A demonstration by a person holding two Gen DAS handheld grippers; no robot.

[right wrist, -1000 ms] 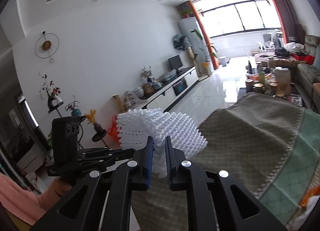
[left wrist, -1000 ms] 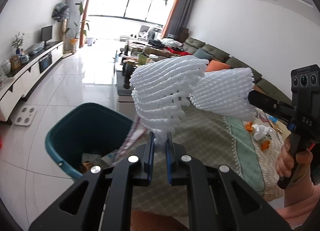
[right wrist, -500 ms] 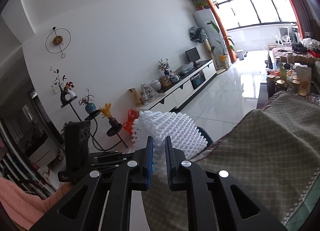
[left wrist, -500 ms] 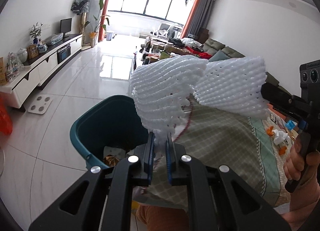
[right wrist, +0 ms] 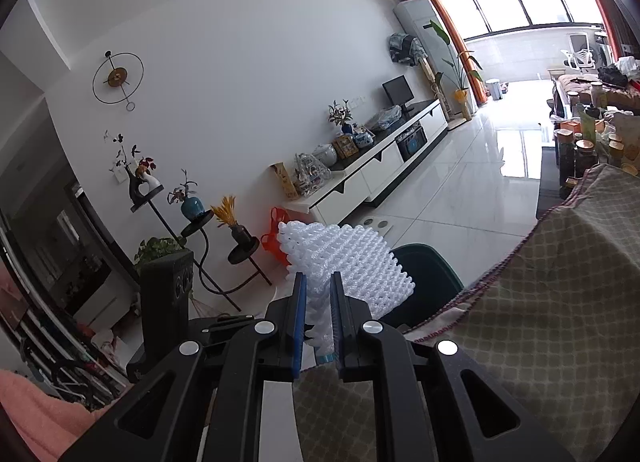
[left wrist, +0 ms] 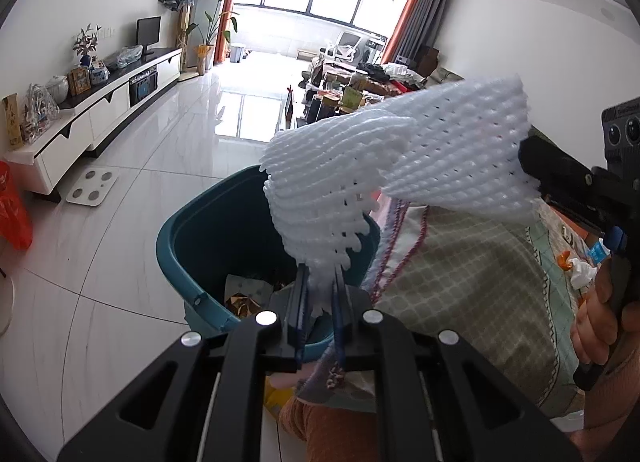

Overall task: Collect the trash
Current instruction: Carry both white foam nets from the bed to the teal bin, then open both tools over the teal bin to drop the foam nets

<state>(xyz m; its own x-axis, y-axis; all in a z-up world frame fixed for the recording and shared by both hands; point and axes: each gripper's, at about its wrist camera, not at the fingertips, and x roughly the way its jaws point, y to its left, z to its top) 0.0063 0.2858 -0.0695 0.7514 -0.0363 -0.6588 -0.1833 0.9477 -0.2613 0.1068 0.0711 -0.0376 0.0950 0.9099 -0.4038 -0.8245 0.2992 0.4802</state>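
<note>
Matte black handheld grippers, bare hand, pink sleeve

The left gripper (left wrist: 319, 278) and right gripper (right wrist: 319, 286) have blue-edged fingers and round silver screws; bare fingers (left wrist: 592, 326) wrap one handle, a salmon-pink sleeve (right wrist: 36, 418) beside the other.

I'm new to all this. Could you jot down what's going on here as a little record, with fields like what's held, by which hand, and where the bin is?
held item: white foam net
left gripper: shut on one end of the net
right gripper: shut on the other end
bin: teal, on the floor beside the cloth-covered table
bin contents: some paper scraps, partly hidden
net position: in the air, hanging near the bin's opening
other trash: orange and white scraps on the table
</note>
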